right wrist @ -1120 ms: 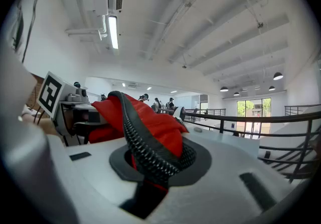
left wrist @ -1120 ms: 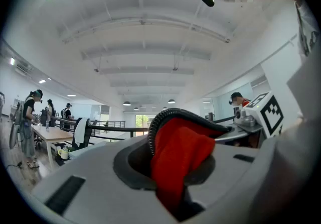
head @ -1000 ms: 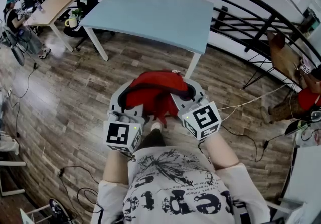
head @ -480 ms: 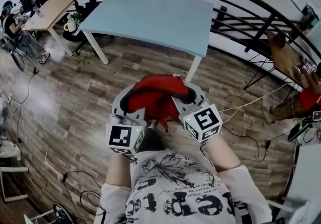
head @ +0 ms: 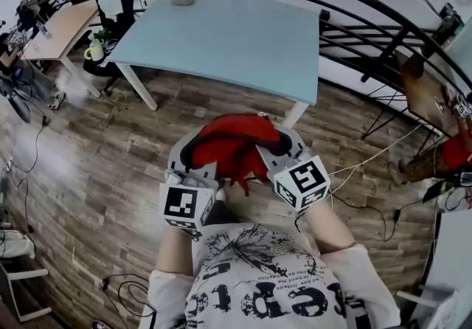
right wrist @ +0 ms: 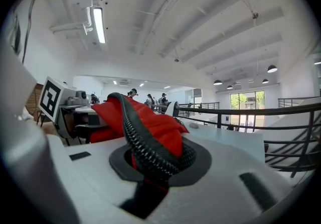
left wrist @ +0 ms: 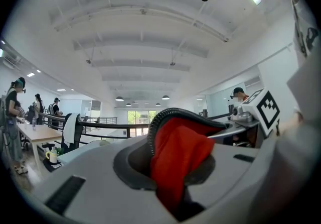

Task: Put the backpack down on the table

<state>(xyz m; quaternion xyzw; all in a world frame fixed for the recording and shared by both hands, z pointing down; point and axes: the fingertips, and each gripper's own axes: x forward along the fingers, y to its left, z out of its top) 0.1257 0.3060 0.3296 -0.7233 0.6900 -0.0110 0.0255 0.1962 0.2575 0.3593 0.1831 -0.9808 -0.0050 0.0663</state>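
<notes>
Wood flooring surrounds the pale blue table (head: 236, 32). Just short of the table's near edge hangs the red backpack (head: 234, 142), with the left gripper (head: 193, 158) and right gripper (head: 279, 144) each pinched on its fabric and black trim, probably so it lands flat.

Large black letters are printed on the shirt (head: 269, 294). Seen upside down and partly cut off at the frame's edge, they cannot be read with certainty. Square black-and-white code markers are carried on the left cube (head: 184, 204) and the right cube (head: 304, 181).
</notes>
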